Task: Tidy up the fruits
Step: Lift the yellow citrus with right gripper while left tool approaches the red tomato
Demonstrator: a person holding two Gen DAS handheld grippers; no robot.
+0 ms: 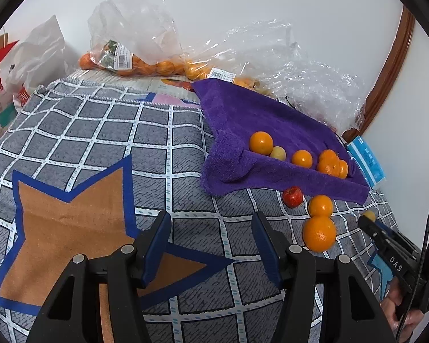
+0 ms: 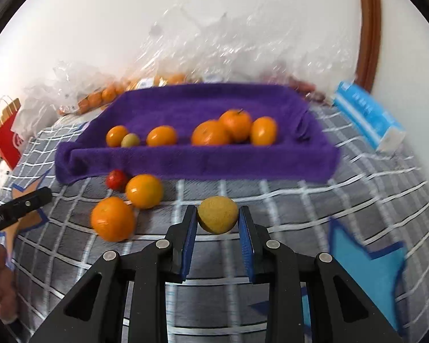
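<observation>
A purple towel (image 2: 186,160) (image 1: 260,120) lies on the checked cloth and bears several oranges (image 2: 211,134) (image 1: 260,142) and one small yellowish fruit (image 2: 130,140) (image 1: 278,153). In front of its edge lie two oranges (image 2: 113,218) (image 1: 319,233) and a small red fruit (image 2: 116,179) (image 1: 292,196). My right gripper (image 2: 217,217) is shut on a yellow-brown round fruit (image 2: 218,214), held just above the cloth in front of the towel; in the left wrist view this gripper (image 1: 367,220) shows at the right edge. My left gripper (image 1: 211,223) stands open over the cloth with nothing between its fingers.
Clear plastic bags (image 1: 134,28) with more oranges lie along the wall behind the towel. A blue and white packet (image 2: 369,117) sits to the right of the towel. A red paper bag (image 2: 7,140) and white bags stand at the far left. A brown wooden frame (image 2: 370,28) leans on the wall.
</observation>
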